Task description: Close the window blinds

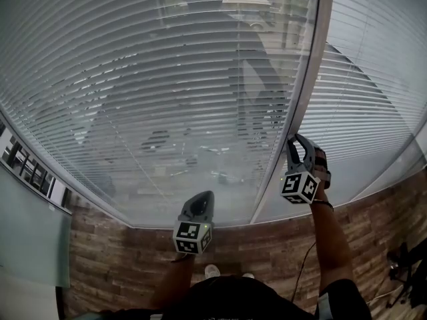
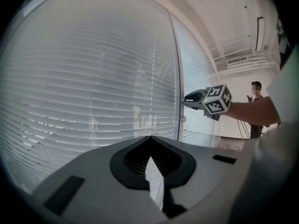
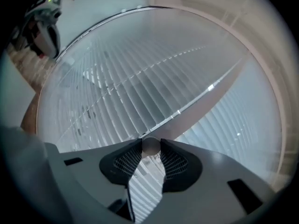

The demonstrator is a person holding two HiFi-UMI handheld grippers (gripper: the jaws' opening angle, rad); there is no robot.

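White slatted blinds (image 1: 167, 99) cover the big left pane, and a second set (image 1: 373, 92) covers the pane right of the white mullion (image 1: 307, 79). The slats stand partly tilted, with the room dimly reflected in them. My right gripper (image 1: 299, 139) is held up against the mullion. In the right gripper view (image 3: 150, 146) its jaws are shut on the round end of the clear blind wand (image 3: 150, 147), which runs up along the frame. My left gripper (image 1: 200, 196) hangs lower in front of the left pane, its jaws (image 2: 149, 139) shut on nothing.
A wood-plank floor (image 1: 120, 259) lies below the window. A pale panel (image 1: 27, 232) stands at the left, dark gear (image 1: 407, 265) at the far right, and a cable (image 1: 300, 265) trails down by my right arm. A person (image 2: 256, 111) stands farther along the window wall.
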